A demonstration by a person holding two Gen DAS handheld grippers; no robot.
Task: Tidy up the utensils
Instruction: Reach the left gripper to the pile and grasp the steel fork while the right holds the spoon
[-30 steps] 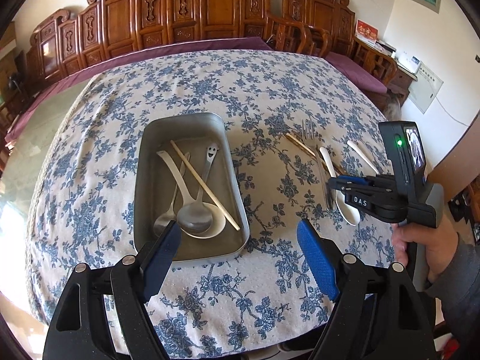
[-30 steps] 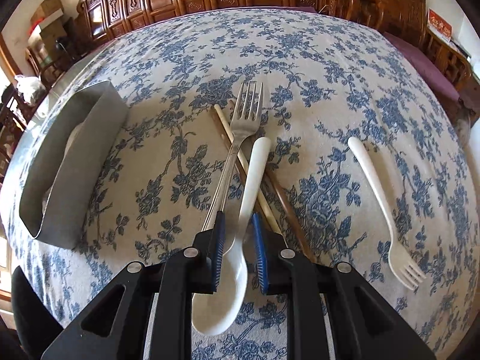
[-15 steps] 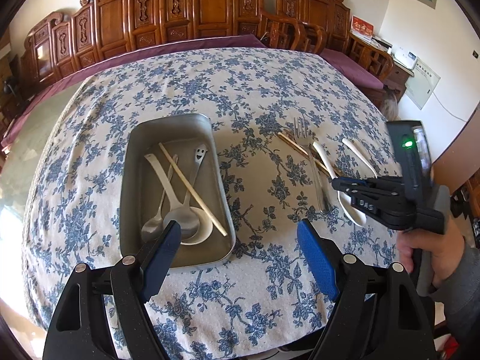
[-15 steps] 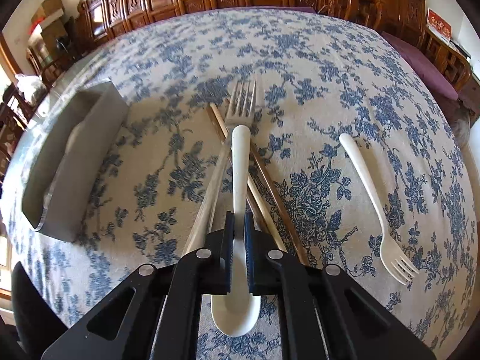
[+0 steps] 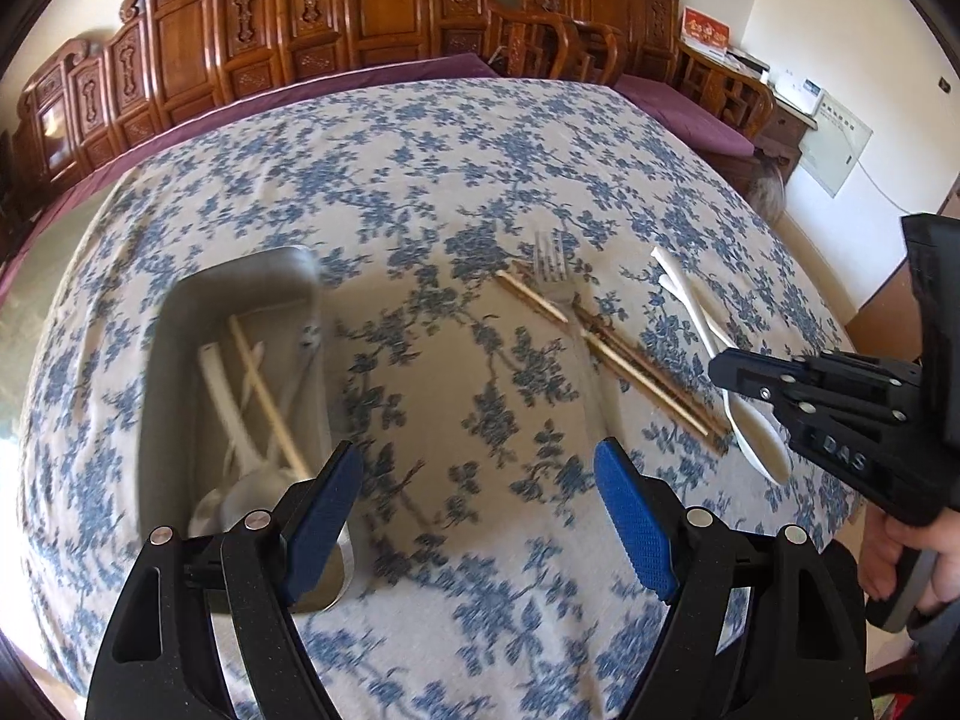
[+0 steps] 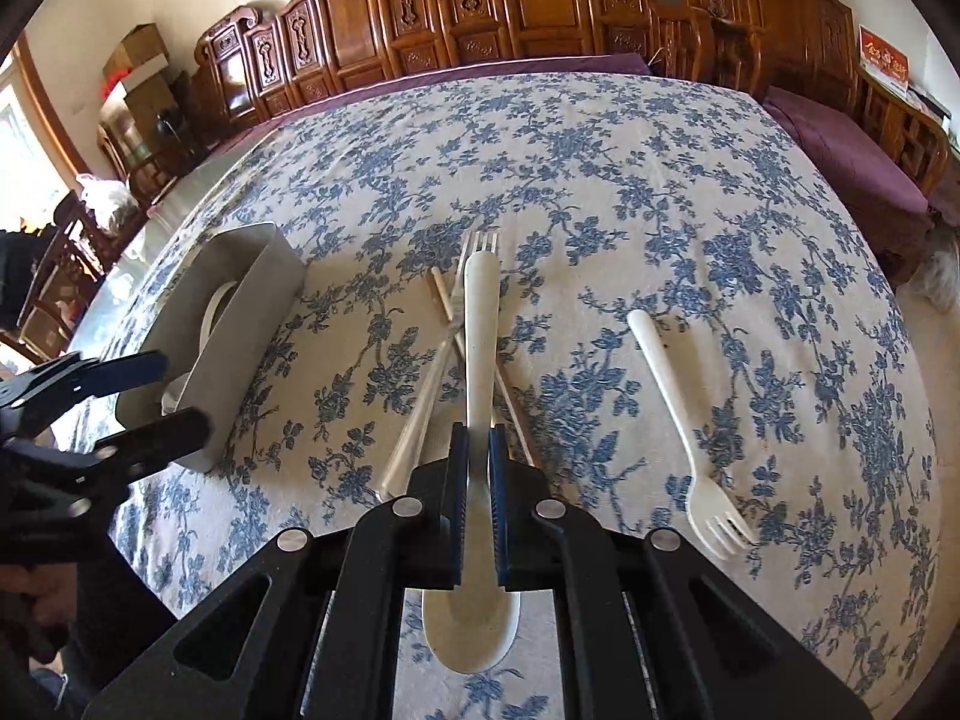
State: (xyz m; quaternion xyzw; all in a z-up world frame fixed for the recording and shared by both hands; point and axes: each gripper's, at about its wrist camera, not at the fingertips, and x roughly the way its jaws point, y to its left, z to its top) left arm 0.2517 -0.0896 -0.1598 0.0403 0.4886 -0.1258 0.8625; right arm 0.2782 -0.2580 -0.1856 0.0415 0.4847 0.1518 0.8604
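My right gripper (image 6: pixel 478 450) is shut on a white spoon (image 6: pixel 480 324), holding it by the handle above the table, bowl toward me. It shows in the left wrist view (image 5: pixel 729 369), spoon (image 5: pixel 759 438) hanging below. A metal fork (image 6: pixel 432 372), chopsticks (image 5: pixel 636 372) and a white plastic fork (image 6: pixel 678 408) lie on the cloth. The grey metal tray (image 5: pixel 180 324) at left holds spoons and a chopstick (image 5: pixel 267 399). My left gripper (image 5: pixel 477 510) is open and empty, near the tray's front corner.
The round table has a blue floral cloth (image 6: pixel 600 180). Carved wooden chairs (image 6: pixel 480 6) ring the far side. The table's edge lies close on the right (image 6: pixel 924 420).
My right gripper closed on the white spoon and lifted it off the table. The left gripper shifted right and nearer, so the tray now sits further left in its view.
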